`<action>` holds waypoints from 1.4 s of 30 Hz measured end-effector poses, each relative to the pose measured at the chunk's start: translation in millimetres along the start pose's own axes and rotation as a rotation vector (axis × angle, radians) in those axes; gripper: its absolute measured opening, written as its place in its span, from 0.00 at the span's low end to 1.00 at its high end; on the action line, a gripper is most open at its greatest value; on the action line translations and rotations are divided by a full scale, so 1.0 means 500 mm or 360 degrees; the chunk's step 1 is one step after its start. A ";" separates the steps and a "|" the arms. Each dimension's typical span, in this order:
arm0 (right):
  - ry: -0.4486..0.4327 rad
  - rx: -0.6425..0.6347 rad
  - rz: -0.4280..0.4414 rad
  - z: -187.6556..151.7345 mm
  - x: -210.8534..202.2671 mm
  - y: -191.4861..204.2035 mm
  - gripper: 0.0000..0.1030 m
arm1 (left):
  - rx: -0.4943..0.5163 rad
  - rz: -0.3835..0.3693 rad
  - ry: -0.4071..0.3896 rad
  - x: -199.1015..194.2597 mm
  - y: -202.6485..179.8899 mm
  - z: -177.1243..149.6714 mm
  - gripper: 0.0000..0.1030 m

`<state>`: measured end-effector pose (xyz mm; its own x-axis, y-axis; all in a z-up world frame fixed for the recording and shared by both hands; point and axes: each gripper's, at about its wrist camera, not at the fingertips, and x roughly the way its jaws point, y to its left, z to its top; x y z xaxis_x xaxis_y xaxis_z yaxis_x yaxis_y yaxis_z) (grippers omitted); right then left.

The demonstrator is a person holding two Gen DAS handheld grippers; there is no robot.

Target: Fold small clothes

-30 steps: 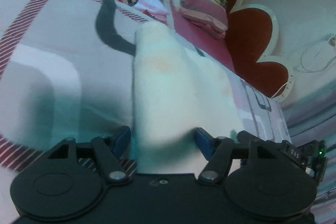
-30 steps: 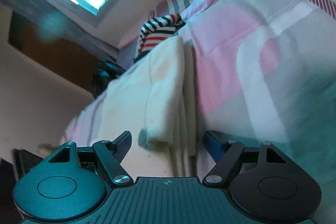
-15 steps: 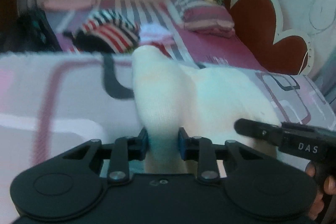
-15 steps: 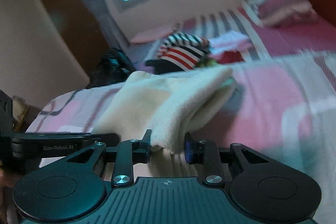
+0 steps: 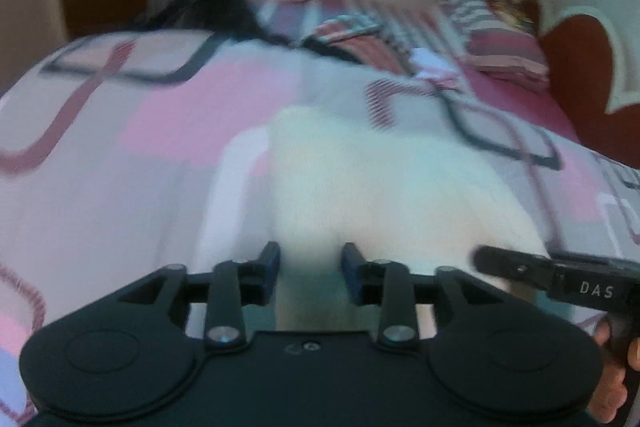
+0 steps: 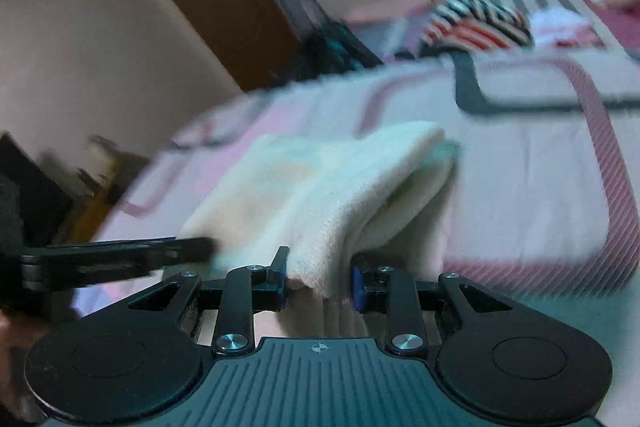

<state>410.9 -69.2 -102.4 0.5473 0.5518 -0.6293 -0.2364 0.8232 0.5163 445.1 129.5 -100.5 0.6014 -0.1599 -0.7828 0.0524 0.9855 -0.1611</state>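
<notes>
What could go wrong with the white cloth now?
1. The left gripper and right gripper each pinch only an edge of the cream cloth, so it might slip free.
2. Its folded layers look loose at the far end and could fall open.
3. Both pictures are blurred, which suggests quick movement; the cloth might land crooked on the pink bedspread.

Left gripper low, pointing forward, jaws partly closed with cream fabric between blue pads; whether pads press it, cannot tell. Right gripper beside it, jaws likewise partly closed, fabric edge between them. Each gripper visible from side in other's view. Right hand wraps handle, fingers curled. Both views motion-blurred.
</notes>
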 end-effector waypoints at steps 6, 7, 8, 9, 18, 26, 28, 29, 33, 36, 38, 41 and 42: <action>0.0016 0.0282 -0.0009 -0.015 0.020 -0.064 0.36 | -0.0186 -0.0079 -0.0054 -0.017 0.071 -0.037 0.45; 0.0008 0.0286 -0.0019 -0.007 0.016 -0.066 0.36 | -0.0177 -0.0097 -0.0081 -0.030 0.077 -0.029 0.36; -0.0040 0.0264 -0.0053 -0.001 -0.002 -0.066 0.36 | -0.0149 -0.0067 -0.0123 -0.045 0.071 -0.019 0.24; -0.0121 0.0203 -0.0125 0.001 -0.028 -0.053 0.35 | -0.0117 -0.0050 -0.0172 -0.063 0.069 -0.022 0.24; 0.0026 -0.0389 -0.0359 -0.001 0.043 0.059 0.21 | 0.0316 -0.0038 -0.0007 0.006 -0.071 -0.019 0.20; -0.0017 -0.0420 -0.0293 -0.080 -0.081 0.112 0.20 | 0.0348 -0.0008 -0.0154 -0.132 -0.093 -0.143 0.20; 0.0016 -0.0469 -0.0310 -0.130 -0.104 0.143 0.20 | 0.0316 -0.0007 -0.0150 -0.150 -0.092 -0.180 0.21; 0.0031 -0.0491 -0.0334 -0.157 -0.107 0.153 0.20 | 0.0289 -0.0004 -0.0128 -0.147 -0.090 -0.183 0.20; 0.0123 -0.0448 -0.0426 -0.215 -0.088 0.146 0.20 | 0.0288 0.0037 -0.0063 -0.132 -0.089 -0.206 0.21; 0.0141 -0.0388 -0.0442 -0.231 -0.078 0.131 0.20 | 0.0272 0.0065 -0.0050 -0.122 -0.090 -0.217 0.21; 0.0131 -0.0372 -0.0451 -0.234 -0.082 0.130 0.20 | 0.0272 0.0083 -0.0056 -0.125 -0.094 -0.229 0.21; 0.0091 -0.0339 -0.0426 -0.232 -0.114 0.141 0.20 | 0.0282 0.0082 -0.0076 -0.162 -0.105 -0.241 0.20; 0.0057 -0.0341 -0.0412 -0.235 -0.138 0.150 0.20 | 0.0292 0.0087 -0.0090 -0.180 -0.110 -0.246 0.21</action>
<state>261.3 -29.8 -88.7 0.5837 0.3221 -0.7454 -0.2588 0.9439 0.2052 290.1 82.8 -95.0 0.6510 -0.1079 -0.7514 0.1599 0.9871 -0.0032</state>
